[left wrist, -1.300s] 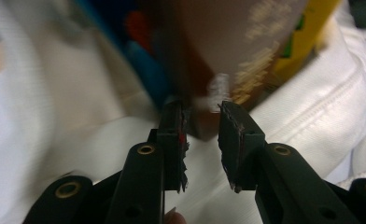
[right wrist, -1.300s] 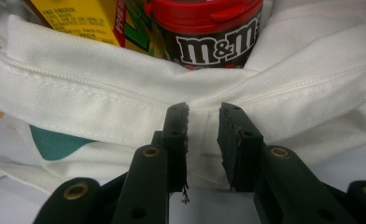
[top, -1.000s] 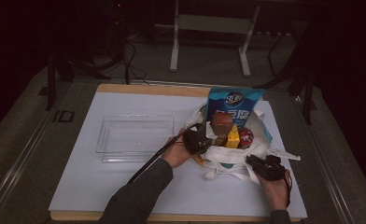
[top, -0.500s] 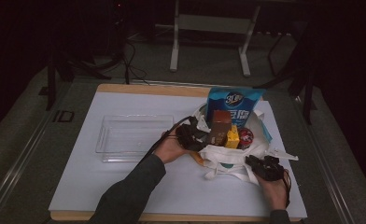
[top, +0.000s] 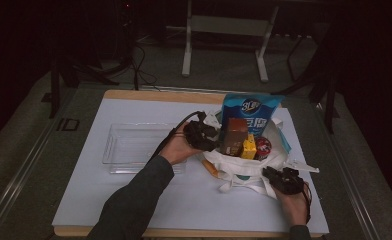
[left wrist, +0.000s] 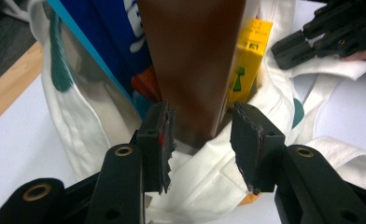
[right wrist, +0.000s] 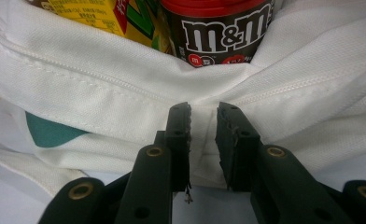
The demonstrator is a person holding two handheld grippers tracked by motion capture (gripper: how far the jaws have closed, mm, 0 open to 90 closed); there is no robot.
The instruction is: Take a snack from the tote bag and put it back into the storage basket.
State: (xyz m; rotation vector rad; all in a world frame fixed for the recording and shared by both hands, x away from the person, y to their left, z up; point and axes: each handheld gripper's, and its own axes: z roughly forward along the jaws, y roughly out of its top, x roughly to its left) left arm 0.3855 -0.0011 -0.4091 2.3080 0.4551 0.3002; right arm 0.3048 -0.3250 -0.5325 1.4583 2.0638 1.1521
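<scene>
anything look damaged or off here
The left gripper has a frayed, ragged pad with a red spot, beside the brown carton. The white bag lies slumped and rumpled; nothing has spilled.

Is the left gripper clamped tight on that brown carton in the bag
No, in the left gripper view the left gripper has just been opening, with gaps between its pads and the brown carton.

White bag (top: 244, 167) with teal marks, brown carton (left wrist: 195, 60), yellow box (left wrist: 246, 56), probably.
</scene>
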